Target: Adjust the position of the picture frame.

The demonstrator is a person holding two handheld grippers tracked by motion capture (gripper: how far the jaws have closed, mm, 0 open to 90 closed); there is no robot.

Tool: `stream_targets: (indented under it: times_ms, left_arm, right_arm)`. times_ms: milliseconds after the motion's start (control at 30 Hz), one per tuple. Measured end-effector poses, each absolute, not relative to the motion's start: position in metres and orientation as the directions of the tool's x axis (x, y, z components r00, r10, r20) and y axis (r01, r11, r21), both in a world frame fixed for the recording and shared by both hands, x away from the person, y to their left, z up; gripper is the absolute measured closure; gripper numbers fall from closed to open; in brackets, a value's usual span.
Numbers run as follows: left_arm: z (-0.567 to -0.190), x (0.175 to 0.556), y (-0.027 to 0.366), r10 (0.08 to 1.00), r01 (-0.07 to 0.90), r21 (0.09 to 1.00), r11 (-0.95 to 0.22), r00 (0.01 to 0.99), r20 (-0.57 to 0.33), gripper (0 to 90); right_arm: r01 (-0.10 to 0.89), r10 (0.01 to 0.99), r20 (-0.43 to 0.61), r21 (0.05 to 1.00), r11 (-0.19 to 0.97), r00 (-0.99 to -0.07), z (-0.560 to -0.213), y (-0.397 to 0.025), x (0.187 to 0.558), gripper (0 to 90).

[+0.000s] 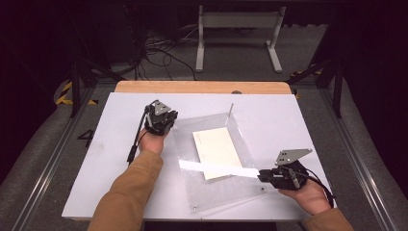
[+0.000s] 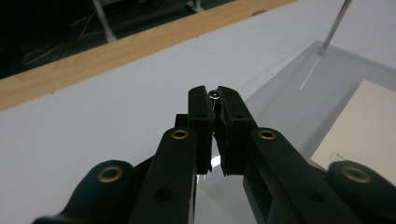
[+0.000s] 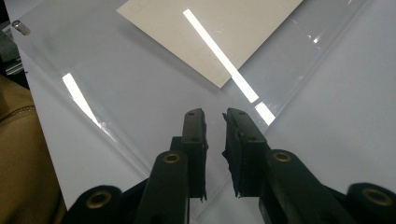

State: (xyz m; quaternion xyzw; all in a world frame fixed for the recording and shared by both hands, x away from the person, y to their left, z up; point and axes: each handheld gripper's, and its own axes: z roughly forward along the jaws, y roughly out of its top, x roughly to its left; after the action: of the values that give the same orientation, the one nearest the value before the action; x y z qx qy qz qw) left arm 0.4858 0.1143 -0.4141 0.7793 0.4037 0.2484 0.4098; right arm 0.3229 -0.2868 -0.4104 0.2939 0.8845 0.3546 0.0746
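Hovered nearest with the right fingers (image 3: pixel 194 135) slightly parted at the clear panel's (image 3: pixel 116 84) edge, gripping nothing. Saw the cream sheet (image 1: pixel 216 149) just beyond them, flat within the panel's outline (placing apparently done). Farther off, pinched a corner pin (image 2: pixel 214 94) in the closed left fingers (image 2: pixel 201 121); judged fastening unfinished.

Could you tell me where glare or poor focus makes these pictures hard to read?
High view: a bright strip of glare crosses the clear panel and paper sheet. Right gripper view: similar strips streak the panel beyond the right tongs. Left gripper view: the left tongs look sharp; the background is soft.
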Motion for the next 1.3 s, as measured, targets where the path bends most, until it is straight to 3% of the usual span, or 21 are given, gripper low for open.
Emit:
stream_targets:
  times_ms: [267,633,1033,1200,1300]
  left_arm:
    - [-0.409,0.51,0.091,0.815,0.412,0.831,-0.374,0.574,0.082,85.0]
    - [-0.423,0.524,0.078,0.82,0.461,0.817,-0.347,0.571,0.026,84.8]
    - [-0.428,0.524,0.074,0.813,0.47,0.814,-0.34,0.583,0.002,83.7]
    - [-0.419,0.516,0.074,0.795,0.443,0.834,-0.329,0.607,-0.009,63.2]
    - [-0.413,0.51,0.078,0.788,0.43,0.847,-0.311,0.615,-0.023,58.7]
  right_arm:
    - [0.499,0.607,0.086,0.665,0.555,-0.79,-0.414,-0.299,0.321,76.7]
    - [0.547,0.64,0.11,0.641,0.539,-0.76,-0.42,-0.31,0.314,77.3]
    - [0.502,0.541,0.132,0.597,0.625,-0.83,-0.424,-0.296,0.302,74.3]
    - [0.516,0.551,0.132,0.578,0.632,-0.824,-0.43,-0.296,0.303,75.0]
    - [0.501,0.546,0.107,0.573,0.649,-0.831,-0.432,-0.293,0.301,81.5]
